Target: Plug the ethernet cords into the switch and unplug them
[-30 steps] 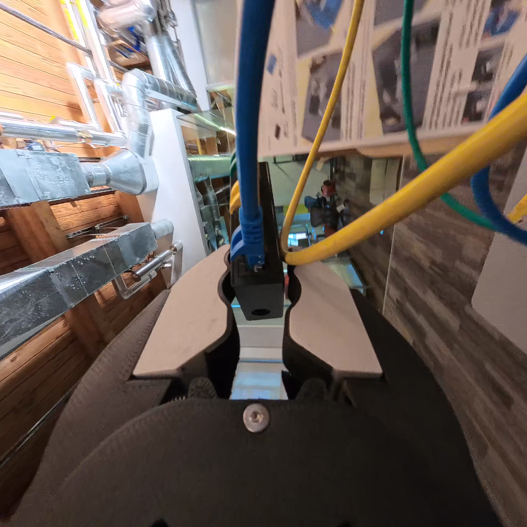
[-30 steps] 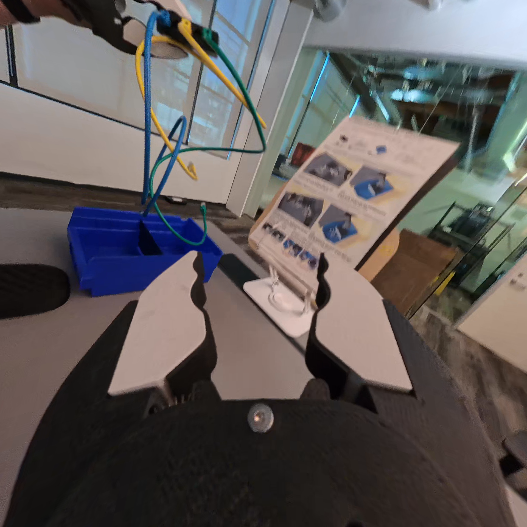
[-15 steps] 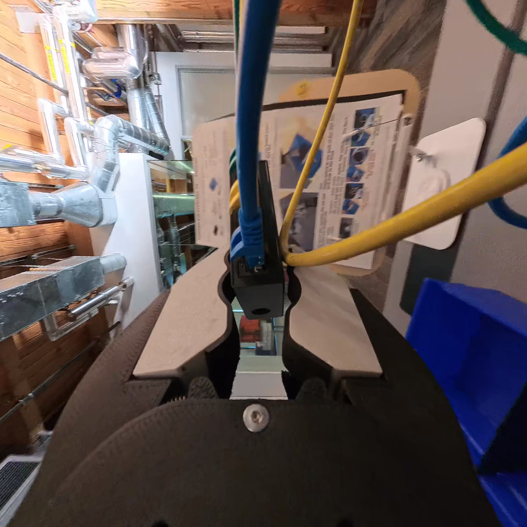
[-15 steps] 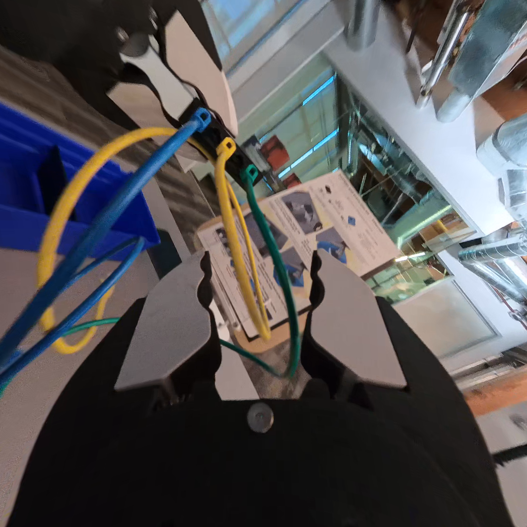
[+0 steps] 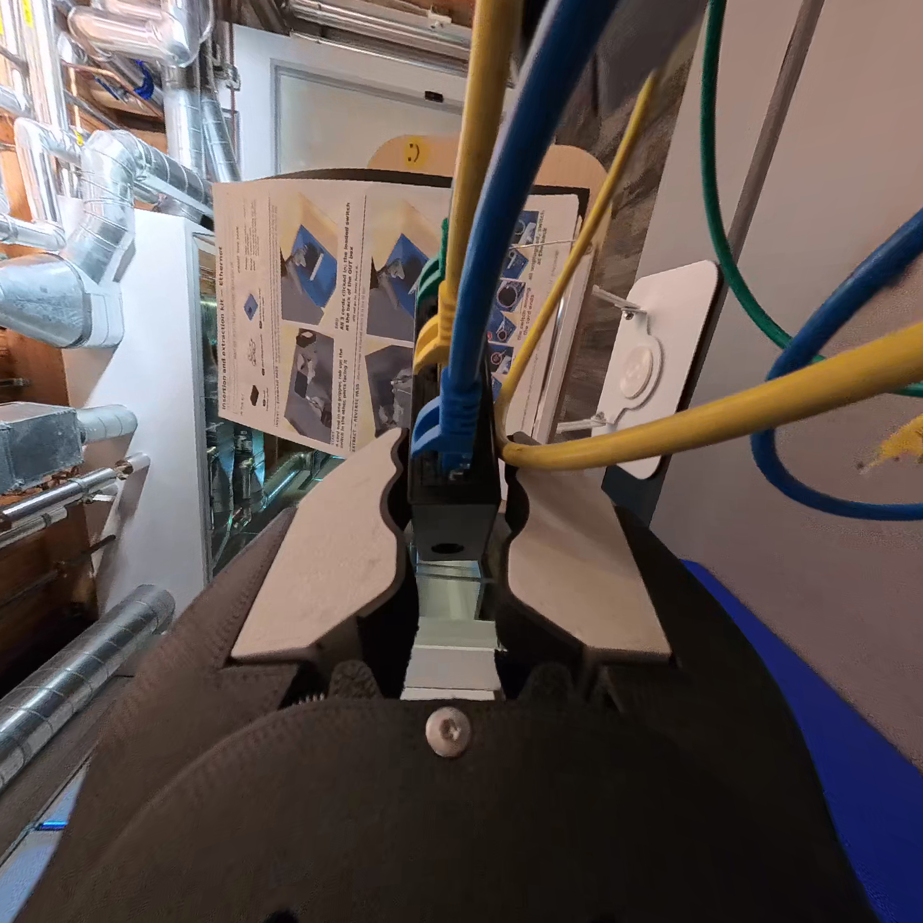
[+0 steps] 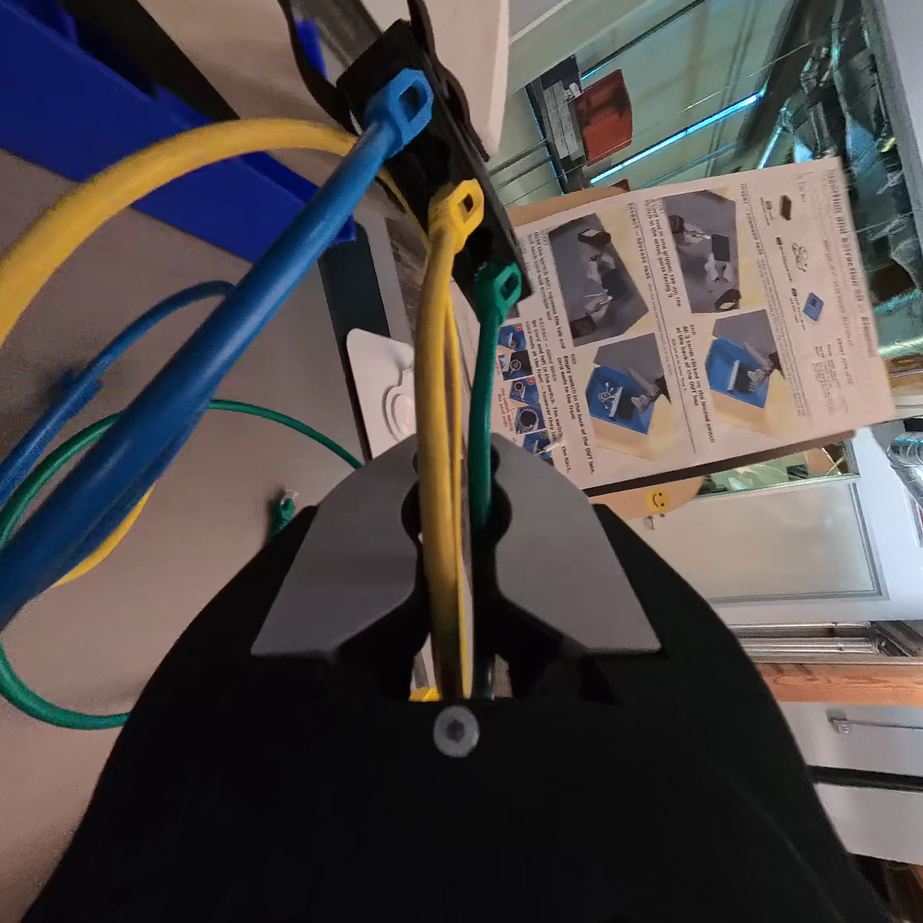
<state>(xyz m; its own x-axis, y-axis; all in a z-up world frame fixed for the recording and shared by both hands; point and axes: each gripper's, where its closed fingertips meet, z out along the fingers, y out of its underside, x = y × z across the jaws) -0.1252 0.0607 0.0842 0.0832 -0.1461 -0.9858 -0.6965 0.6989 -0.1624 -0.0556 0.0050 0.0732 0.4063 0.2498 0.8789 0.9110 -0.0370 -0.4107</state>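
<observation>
black switch (image 5: 452,504) sits clamped in the left gripper (image 5: 452,492), three cords plugged in. right gripper (image 6: 452,492) is pinched around the yellow cord (image 6: 439,449) and green cord (image 6: 482,424); unplugging probably needs one plug's tab pressed.

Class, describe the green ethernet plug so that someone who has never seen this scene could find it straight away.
Start at the black switch clamped in the left gripper. Three plugs sit in a row along it. Past the blue plug and the yellow plug, the green plug is last, nearest the instruction sheet, and the only green one.
</observation>
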